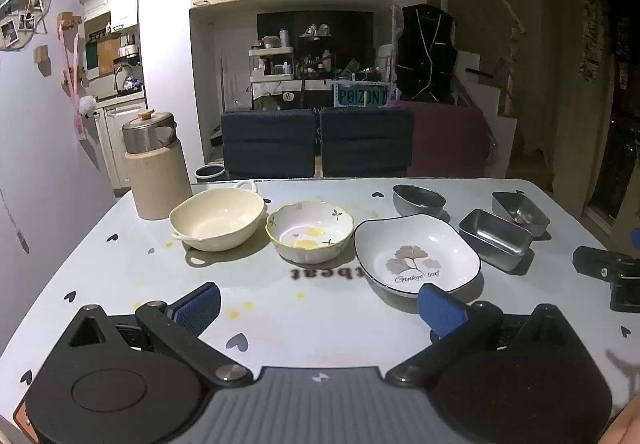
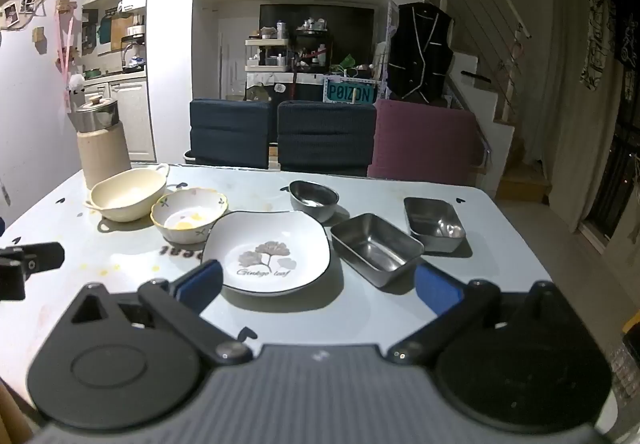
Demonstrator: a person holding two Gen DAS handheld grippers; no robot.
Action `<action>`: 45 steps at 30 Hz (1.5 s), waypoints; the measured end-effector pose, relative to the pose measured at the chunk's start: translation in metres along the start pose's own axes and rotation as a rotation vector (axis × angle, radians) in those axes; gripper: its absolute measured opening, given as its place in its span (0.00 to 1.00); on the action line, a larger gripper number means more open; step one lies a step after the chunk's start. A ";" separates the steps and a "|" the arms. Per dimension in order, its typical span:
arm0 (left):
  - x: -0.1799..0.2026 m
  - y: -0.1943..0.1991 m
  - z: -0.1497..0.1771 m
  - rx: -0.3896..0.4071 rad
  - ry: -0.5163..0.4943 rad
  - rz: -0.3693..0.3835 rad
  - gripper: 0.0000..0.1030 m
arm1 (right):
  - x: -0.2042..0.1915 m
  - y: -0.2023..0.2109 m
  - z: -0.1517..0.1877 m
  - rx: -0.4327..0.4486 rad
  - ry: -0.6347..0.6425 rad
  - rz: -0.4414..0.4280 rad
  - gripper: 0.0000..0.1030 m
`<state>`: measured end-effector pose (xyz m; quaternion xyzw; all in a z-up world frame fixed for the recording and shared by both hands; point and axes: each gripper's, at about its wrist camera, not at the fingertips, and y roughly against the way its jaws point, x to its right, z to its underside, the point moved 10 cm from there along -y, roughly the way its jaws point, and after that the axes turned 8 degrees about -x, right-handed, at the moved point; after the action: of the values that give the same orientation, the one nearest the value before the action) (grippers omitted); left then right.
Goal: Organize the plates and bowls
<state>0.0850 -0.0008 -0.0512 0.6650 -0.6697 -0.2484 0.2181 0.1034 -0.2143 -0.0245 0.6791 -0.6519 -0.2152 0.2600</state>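
Blue-padded fingers (image 1: 198, 307) apart above table (image 1: 120, 276); canister (image 1: 156, 167) behind bowls.

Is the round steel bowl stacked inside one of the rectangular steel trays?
No, the round steel bowl sits alone on the table, apart from both trays.

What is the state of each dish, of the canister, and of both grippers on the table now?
Cream bowl: upright, empty.
Floral bowl: upright, empty.
Ginkgo leaf plate: flat, empty, unstacked.
Round steel bowl: upright, empty.
Near steel tray: upright, empty.
Far steel tray: upright, empty.
Canister: standing, lid on.
Left gripper: open, holds nothing.
Right gripper: open, holds nothing.
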 end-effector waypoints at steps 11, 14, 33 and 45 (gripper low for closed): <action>0.002 -0.008 0.003 -0.025 0.017 0.013 1.00 | 0.000 0.000 0.000 0.002 -0.001 -0.001 1.00; 0.002 -0.008 0.003 -0.028 0.021 0.015 1.00 | -0.002 0.002 -0.001 0.001 -0.002 -0.001 1.00; 0.001 -0.011 0.002 -0.036 0.030 0.028 1.00 | -0.002 0.000 0.002 -0.004 0.003 -0.004 1.00; 0.004 -0.009 0.004 -0.035 0.034 0.030 1.00 | -0.002 -0.001 0.002 -0.003 0.005 -0.004 1.00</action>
<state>0.0894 -0.0047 -0.0604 0.6551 -0.6714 -0.2453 0.2447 0.1024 -0.2128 -0.0266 0.6805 -0.6497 -0.2149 0.2620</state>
